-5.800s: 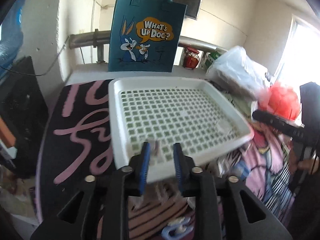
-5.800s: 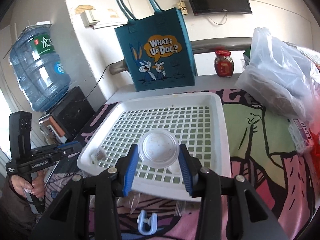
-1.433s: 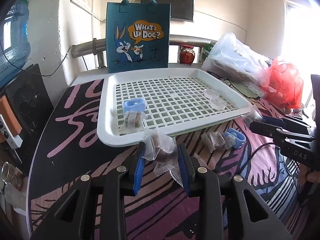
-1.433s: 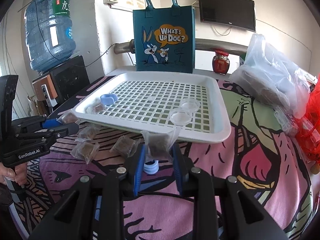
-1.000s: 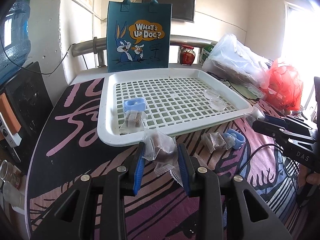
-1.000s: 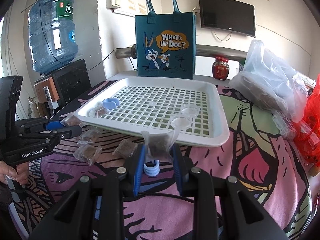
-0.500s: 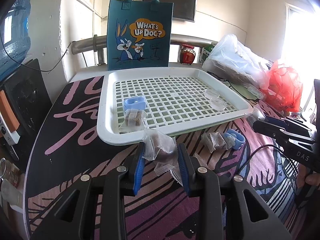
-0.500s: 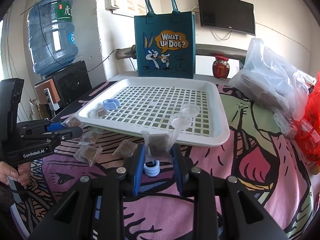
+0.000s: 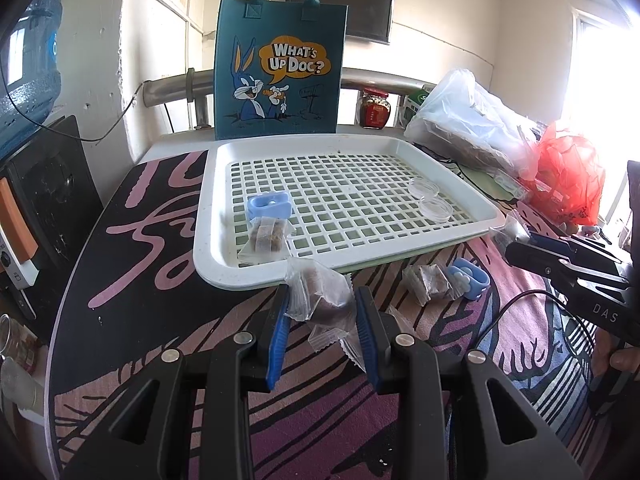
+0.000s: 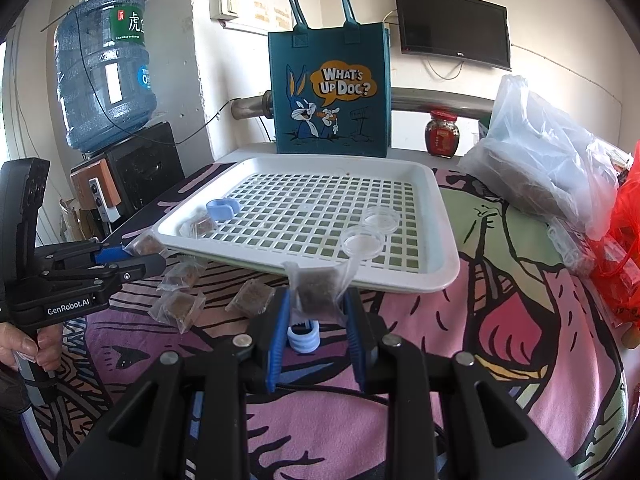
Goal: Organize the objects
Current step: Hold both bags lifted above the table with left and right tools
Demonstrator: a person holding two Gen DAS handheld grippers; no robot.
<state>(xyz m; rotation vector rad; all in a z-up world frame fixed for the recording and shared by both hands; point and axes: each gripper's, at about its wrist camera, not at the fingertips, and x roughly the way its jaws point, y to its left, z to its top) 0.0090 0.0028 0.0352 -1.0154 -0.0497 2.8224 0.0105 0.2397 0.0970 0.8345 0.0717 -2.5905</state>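
Two handheld claws hover over a patterned cloth-covered surface, each pinching a small clear packet with a brown block inside. The left claw (image 9: pixel 320 312) is clamped on one packet (image 9: pixel 320 296), held just off the near left corner of a white slotted tray (image 9: pixel 224 264). The right claw (image 10: pixel 316 304) is clamped on another packet (image 10: pixel 318 288), held off the tray's near edge, above a pale blue ring clip (image 10: pixel 303 339) lying on the cloth.

In the tray lie a blue clip (image 9: pixel 267 205), one packet and two clear round lids (image 10: pixel 368 236). More packets (image 10: pixel 178 306) lie loose on the cloth near the tray's front edge.

The packets look light, soft and crinkly, with slippery film. A pinch across the firm block should likely hold better than the loose film edge.
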